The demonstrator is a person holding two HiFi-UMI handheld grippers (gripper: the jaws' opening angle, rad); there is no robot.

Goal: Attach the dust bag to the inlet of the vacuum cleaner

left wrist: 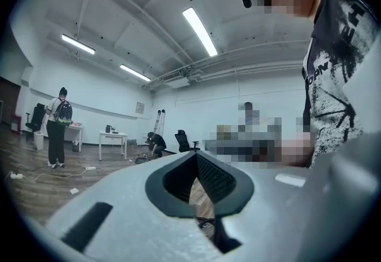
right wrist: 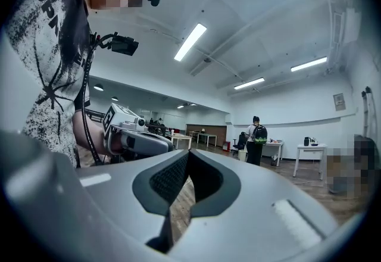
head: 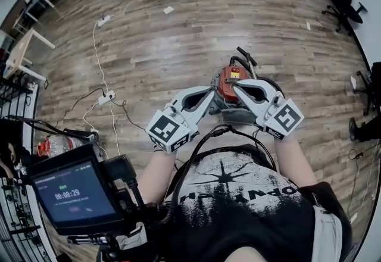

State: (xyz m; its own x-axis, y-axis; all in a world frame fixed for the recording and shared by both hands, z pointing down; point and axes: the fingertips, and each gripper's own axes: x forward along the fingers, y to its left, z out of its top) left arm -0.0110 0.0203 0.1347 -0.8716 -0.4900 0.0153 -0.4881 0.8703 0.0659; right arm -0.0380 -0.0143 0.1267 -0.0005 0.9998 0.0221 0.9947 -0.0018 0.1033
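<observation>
Head view: my left gripper (head: 209, 95) and my right gripper (head: 238, 87) are held before my chest, with their tips converging over the red vacuum cleaner (head: 229, 81), which stands on the wooden floor (head: 178, 34). A grey part (head: 235, 117) lies against its near side; I cannot tell whether this is the dust bag. Only this view shows the vacuum cleaner, the power strip (head: 106, 98) with its white cables, and the screen (head: 74, 192) at lower left. Left gripper view: my fingers are pressed together with nothing between them, and only floor shows through the gap below the tips. Beyond them are a standing person with a backpack (left wrist: 58, 127) and a crouching person (left wrist: 158, 144). Right gripper view: my fingers are likewise pressed together and empty. This view alone shows the left gripper's marker cube (right wrist: 119, 119) from the side.
</observation>
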